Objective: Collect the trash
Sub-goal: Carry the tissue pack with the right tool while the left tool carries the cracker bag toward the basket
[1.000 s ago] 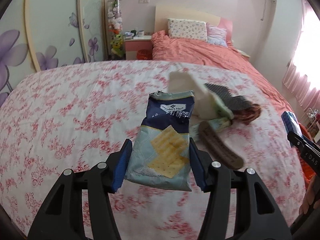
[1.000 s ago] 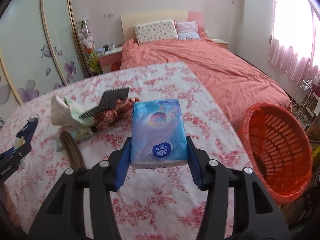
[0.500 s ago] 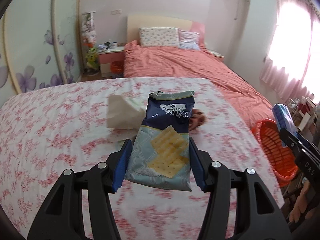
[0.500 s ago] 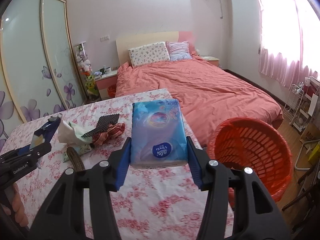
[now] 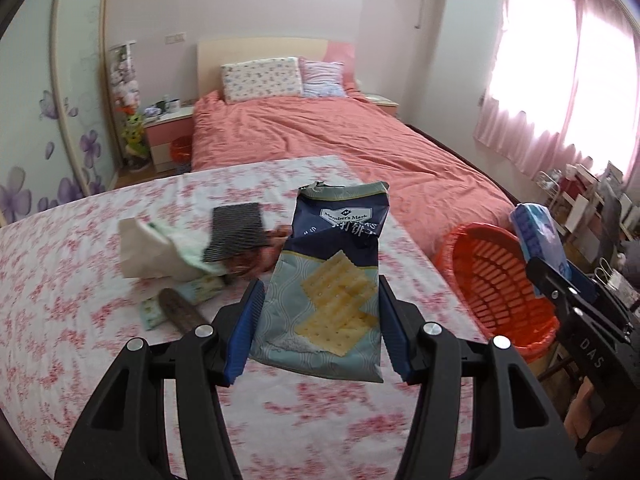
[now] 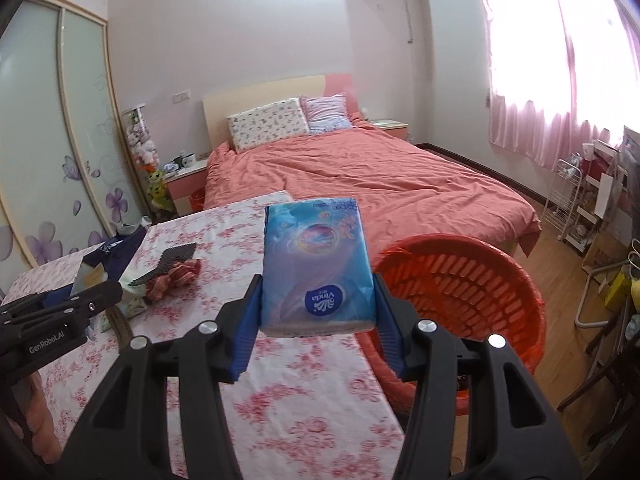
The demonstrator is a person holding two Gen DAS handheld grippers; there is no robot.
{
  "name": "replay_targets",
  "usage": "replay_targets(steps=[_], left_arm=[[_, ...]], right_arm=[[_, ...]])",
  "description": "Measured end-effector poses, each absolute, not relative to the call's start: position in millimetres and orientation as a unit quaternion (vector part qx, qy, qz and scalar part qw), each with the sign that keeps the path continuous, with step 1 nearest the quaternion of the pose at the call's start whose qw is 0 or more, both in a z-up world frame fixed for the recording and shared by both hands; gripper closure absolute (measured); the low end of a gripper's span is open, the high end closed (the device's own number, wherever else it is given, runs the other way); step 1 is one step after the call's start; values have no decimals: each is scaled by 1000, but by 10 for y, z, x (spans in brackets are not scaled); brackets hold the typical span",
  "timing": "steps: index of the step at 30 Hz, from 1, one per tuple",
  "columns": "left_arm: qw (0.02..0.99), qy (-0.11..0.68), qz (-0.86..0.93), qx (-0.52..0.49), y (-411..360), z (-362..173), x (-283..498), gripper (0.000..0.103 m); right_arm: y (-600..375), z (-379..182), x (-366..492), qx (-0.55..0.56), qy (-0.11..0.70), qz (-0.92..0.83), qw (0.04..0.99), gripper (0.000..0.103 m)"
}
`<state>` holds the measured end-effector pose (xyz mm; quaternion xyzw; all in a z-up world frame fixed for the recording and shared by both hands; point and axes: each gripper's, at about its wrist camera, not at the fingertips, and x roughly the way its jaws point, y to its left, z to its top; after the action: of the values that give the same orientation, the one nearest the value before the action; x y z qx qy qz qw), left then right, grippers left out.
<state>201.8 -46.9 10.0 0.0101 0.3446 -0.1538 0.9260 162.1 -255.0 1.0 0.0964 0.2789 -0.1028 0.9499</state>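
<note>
Mid-task — left gripper (image 5: 320,320) clamped on cracker bag (image 5: 334,284); right gripper (image 6: 316,312) clamped on tissue pack (image 6: 316,264); red basket (image 6: 460,292) at 3 o'clock — leftover pile (image 5: 196,256) at 10 o'clock remains.

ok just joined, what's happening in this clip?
A person is clearing trash off a floral-covered table with a pair of tongs in each hand. The left tongs are shut on a cracker bag; the right tongs are shut on a tissue pack. Both are held up near the orange basket beside the table, nothing dropped in yet. A small pile of wrappers and scraps remains on the table.
</note>
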Motion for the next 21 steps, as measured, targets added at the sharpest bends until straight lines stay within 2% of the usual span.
replay_targets(steps=[21], left_arm=[[898, 355, -254, 52, -1675, -69, 2114, 47]], right_arm=[[-3615, -248, 1366, 163, 278, -179, 930, 51]])
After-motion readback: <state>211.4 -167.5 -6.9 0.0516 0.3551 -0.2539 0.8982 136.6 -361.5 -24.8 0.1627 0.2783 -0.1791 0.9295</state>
